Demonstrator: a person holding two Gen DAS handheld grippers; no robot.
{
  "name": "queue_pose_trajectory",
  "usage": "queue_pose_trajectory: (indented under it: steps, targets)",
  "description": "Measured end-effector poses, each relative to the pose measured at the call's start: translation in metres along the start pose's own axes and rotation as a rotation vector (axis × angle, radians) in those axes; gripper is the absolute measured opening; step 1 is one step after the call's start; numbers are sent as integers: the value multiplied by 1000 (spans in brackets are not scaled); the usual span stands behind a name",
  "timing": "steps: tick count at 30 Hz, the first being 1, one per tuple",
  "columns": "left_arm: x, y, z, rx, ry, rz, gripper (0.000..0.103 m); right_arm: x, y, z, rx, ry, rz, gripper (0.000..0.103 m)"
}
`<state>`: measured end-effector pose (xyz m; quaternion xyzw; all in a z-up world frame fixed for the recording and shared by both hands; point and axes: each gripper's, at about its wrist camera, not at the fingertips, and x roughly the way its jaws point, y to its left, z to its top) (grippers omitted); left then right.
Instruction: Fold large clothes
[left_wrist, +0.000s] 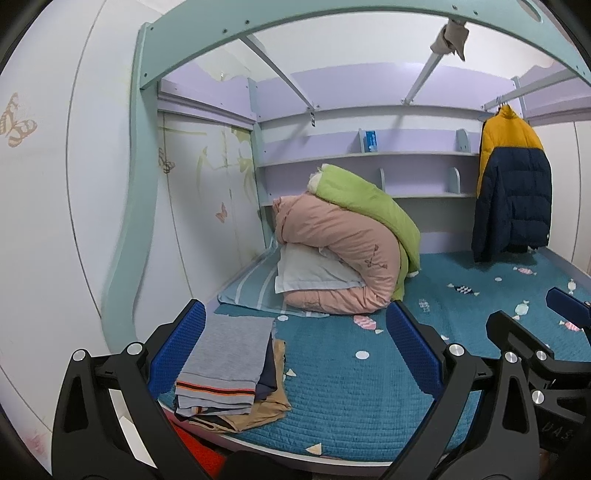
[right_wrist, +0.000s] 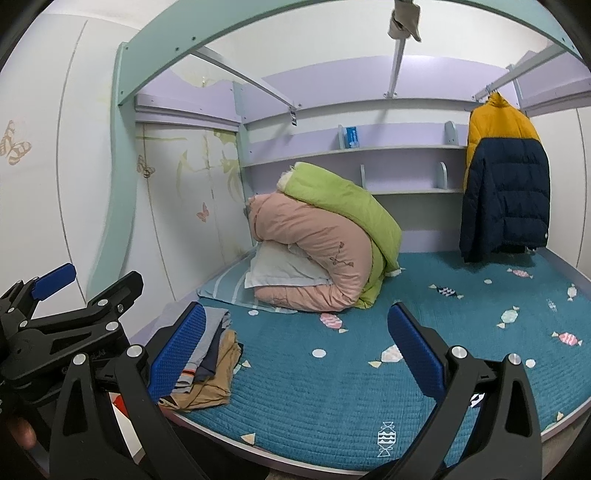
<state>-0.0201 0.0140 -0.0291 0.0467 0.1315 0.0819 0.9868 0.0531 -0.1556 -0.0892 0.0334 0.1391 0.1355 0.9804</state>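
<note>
A stack of folded clothes (left_wrist: 229, 365), grey on top, navy and tan beneath, lies at the near left corner of the teal bed cover (left_wrist: 351, 387); it also shows in the right wrist view (right_wrist: 212, 365). A yellow and navy puffer jacket (left_wrist: 513, 188) hangs from a rail at the far right, also in the right wrist view (right_wrist: 504, 184). My left gripper (left_wrist: 295, 343) is open and empty above the near edge of the bed, the stack by its left finger. My right gripper (right_wrist: 295, 347) is open and empty, to the right of the left one.
Rolled pink and green quilts (left_wrist: 343, 251) and a white pillow (left_wrist: 310, 269) lie at the head of the bed. Lilac shelves (left_wrist: 369, 158) run along the back wall. A wardrobe with butterfly decals (left_wrist: 74, 184) stands on the left. Bunk frame overhead.
</note>
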Motion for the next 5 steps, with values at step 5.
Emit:
queue_pose_trajectory:
  steps: [5]
  targets:
    - [34,-23,-10,47,64,-31,98,27,-27,-14,67,68,-26,95]
